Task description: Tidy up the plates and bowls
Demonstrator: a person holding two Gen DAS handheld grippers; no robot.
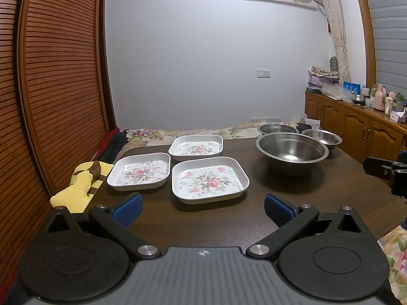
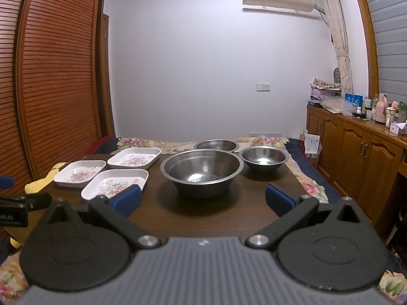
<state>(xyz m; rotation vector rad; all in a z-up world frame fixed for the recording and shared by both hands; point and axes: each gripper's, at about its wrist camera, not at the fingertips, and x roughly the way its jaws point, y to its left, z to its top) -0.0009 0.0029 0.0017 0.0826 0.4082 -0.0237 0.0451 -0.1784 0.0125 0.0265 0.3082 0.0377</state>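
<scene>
Left wrist: left claw [image 1: 203,209] spread wide, empty, facing the nearest square white floral plate [image 1: 210,179] on the dark wooden desk [image 1: 318,190]; best pinch its near rim squarely.

Right wrist: right claw [image 2: 203,200] wide, empty, before the large steel bowl [image 2: 201,172]; smaller steel bowl [image 2: 263,158] should nest inside.

Left wrist view: low over near table [image 1: 203,226] edge, facing far wall, plates [image 1: 209,180] just ahead of open jaws. Right wrist view: same height, same heading, big bowl [image 2: 201,171] ahead between jaws. Both views share table, plates, bowls.
</scene>
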